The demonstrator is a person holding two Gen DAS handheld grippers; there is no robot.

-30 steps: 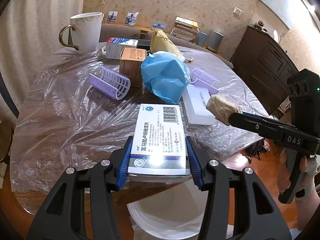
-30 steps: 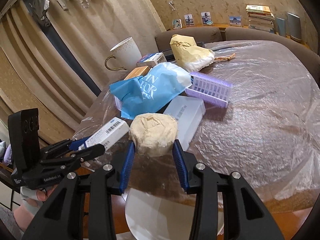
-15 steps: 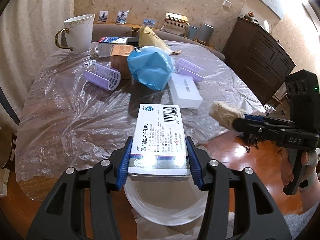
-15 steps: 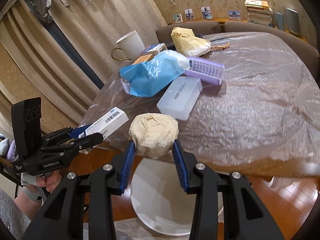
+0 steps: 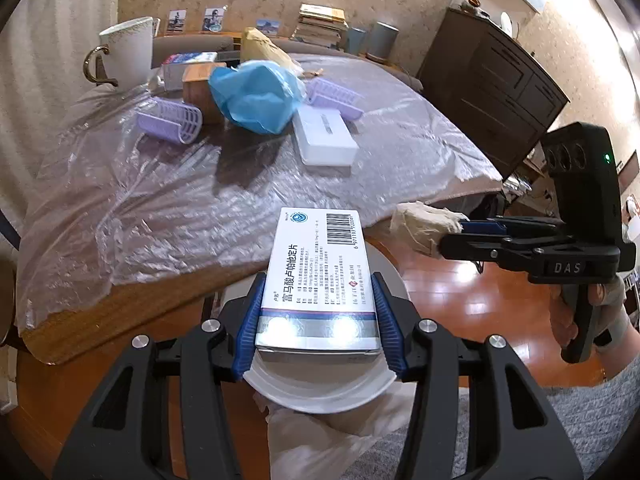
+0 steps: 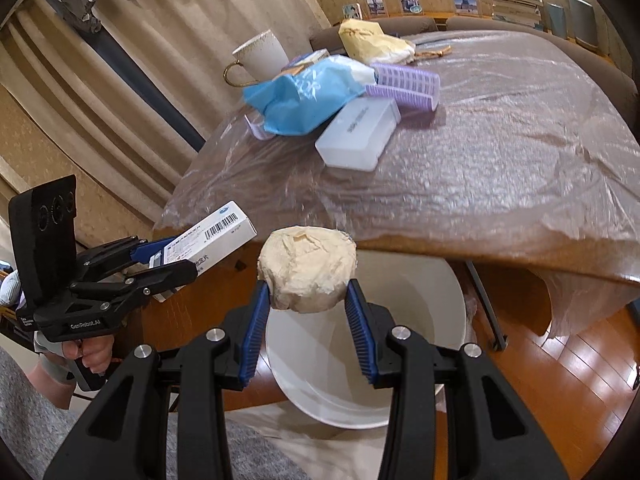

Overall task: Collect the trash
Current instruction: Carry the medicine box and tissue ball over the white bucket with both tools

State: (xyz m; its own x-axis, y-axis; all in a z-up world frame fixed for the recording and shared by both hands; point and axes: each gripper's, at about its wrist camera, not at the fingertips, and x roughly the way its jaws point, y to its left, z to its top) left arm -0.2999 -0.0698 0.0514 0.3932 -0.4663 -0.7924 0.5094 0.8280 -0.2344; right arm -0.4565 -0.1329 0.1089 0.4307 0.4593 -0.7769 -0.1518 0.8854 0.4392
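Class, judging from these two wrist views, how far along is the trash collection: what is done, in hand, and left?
Done: nothing visibly lies in the white bin yet. In hand: the left gripper clamps a medicine box; the right gripper clamps a crumpled paper wad; both hang above the bin. Left: a blue bag, white plastic case and purple rollers remain on the table.

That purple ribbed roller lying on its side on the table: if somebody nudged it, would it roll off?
The purple roller is a cylinder lying on its side, so a push across it would probably set it rolling. Its slatted, open walls suggest it is light. The wrinkled plastic sheet over the table might slow it soon.
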